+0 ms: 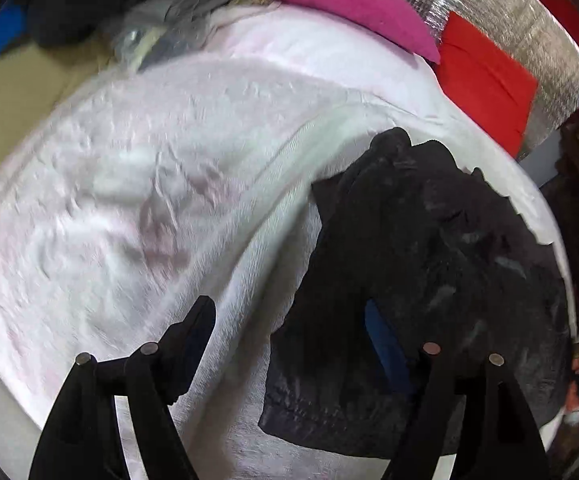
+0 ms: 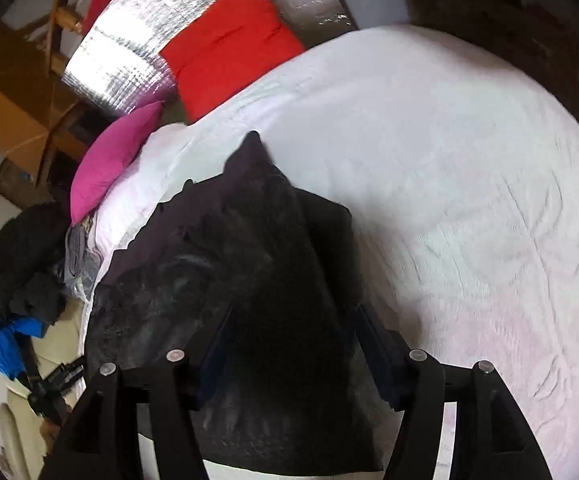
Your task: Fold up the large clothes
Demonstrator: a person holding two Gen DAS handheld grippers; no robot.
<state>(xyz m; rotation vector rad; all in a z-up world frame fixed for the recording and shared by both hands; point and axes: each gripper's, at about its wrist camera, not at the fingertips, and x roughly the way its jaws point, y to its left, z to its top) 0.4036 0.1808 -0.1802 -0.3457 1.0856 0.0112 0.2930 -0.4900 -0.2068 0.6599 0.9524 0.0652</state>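
A black garment (image 1: 421, 280) lies bunched on the white bedspread (image 1: 149, 184). In the left wrist view my left gripper (image 1: 289, 328) is open, its left finger (image 1: 193, 336) over the bare bedspread and its right finger (image 1: 385, 344) at the garment's near left edge. In the right wrist view the same black garment (image 2: 249, 264) lies under my right gripper (image 2: 289, 340), which is open with its fingers (image 2: 377, 344) spread either side of a raised fold. Neither gripper holds cloth.
A magenta pillow (image 1: 341, 4) and a red pillow (image 1: 485, 80) lie at the head of the bed against a silver foil panel (image 1: 529, 32). Grey clothes (image 1: 193, 12) are piled at the far left. Dark and blue clothes (image 2: 13, 292) lie beside the bed.
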